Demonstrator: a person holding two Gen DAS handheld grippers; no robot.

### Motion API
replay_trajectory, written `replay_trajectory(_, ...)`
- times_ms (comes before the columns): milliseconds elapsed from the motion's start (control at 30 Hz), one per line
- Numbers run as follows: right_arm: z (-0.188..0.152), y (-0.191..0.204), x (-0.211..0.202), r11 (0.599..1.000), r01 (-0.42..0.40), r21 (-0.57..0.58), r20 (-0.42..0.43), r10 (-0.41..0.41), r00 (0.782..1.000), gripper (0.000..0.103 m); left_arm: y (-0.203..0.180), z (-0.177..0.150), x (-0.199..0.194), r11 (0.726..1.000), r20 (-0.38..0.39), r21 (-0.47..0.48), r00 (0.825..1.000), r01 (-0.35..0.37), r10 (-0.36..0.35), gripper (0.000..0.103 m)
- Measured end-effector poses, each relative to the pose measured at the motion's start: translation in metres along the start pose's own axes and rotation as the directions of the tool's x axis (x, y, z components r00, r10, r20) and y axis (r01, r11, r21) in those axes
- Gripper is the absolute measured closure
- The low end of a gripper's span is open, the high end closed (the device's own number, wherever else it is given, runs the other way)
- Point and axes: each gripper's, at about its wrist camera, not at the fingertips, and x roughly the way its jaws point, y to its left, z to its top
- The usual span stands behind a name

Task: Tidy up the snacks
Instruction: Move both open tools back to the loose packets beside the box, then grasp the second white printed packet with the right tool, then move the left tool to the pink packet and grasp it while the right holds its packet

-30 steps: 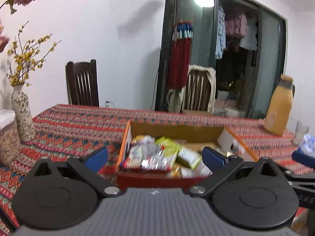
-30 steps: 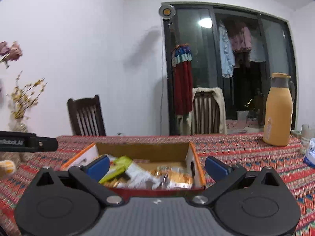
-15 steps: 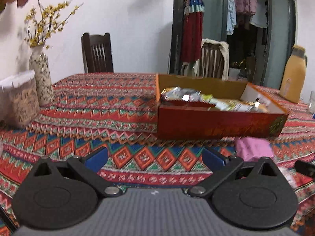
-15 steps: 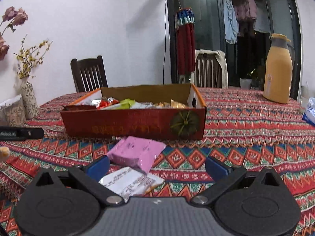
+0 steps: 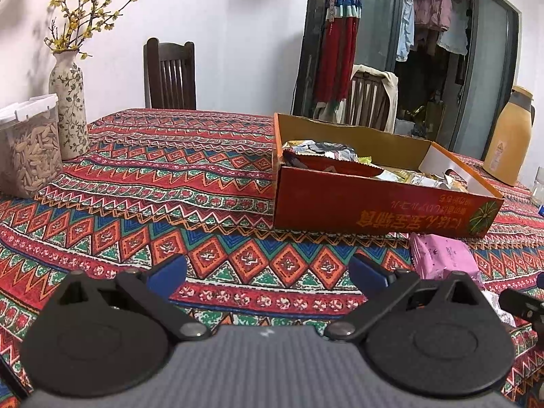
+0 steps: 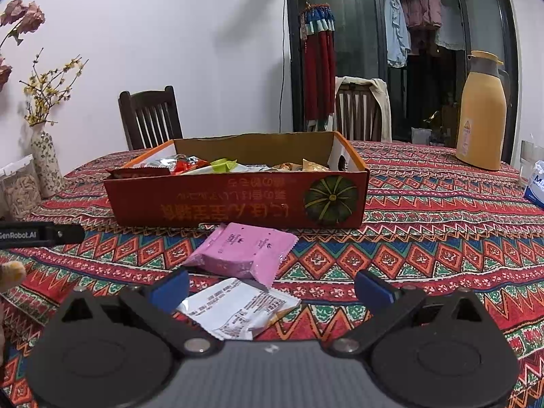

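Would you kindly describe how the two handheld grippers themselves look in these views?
Both match: the left gripper and right gripper each have a ribbed grey body, black round-ended linkage arms with silver pivot pins, and blue finger pads. The left one's side reads "GenRobot.AI".

I see a woven cloth point(image 6: 425, 238) with a matt, patterned weave over the desk. The box point(image 6: 238, 207) is cardboard, printed red outside, raw brown inside. The pink packet point(image 6: 244, 251) and white packet point(image 6: 238, 307) are smooth plastic film with a slight sheen. My right tool point(image 6: 272, 287) has matt black plastic arms, blue pads and bright metal rivets. The chair point(image 6: 149, 115) is dark wood.
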Motion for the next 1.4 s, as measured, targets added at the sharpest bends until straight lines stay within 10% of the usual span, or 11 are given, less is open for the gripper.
replay_trajectory(733, 0.001, 0.018, 0.047, 0.997, 0.082, -0.003, -0.213, -0.081, 0.974, 0.003, 0.004, -0.001, -0.002, 0.999, 0.007, -0.028, 0.999, 0.035, -0.035, 0.000)
replay_trajectory(1067, -0.005, 0.004, 0.017, 0.999, 0.032, -0.027, -0.177, -0.036, 0.984, 0.058, 0.006, -0.001, -0.001, 0.998, 0.004, -0.034, 0.999, 0.046, -0.046, 0.000)
replay_trajectory(1400, 0.006, -0.013, 0.010, 0.999, 0.051, 0.001, -0.098, -0.051, 0.994, 0.063, 0.004, -0.001, 0.001, 0.999, -0.009, -0.028, 1.000, 0.023, -0.023, 0.000)
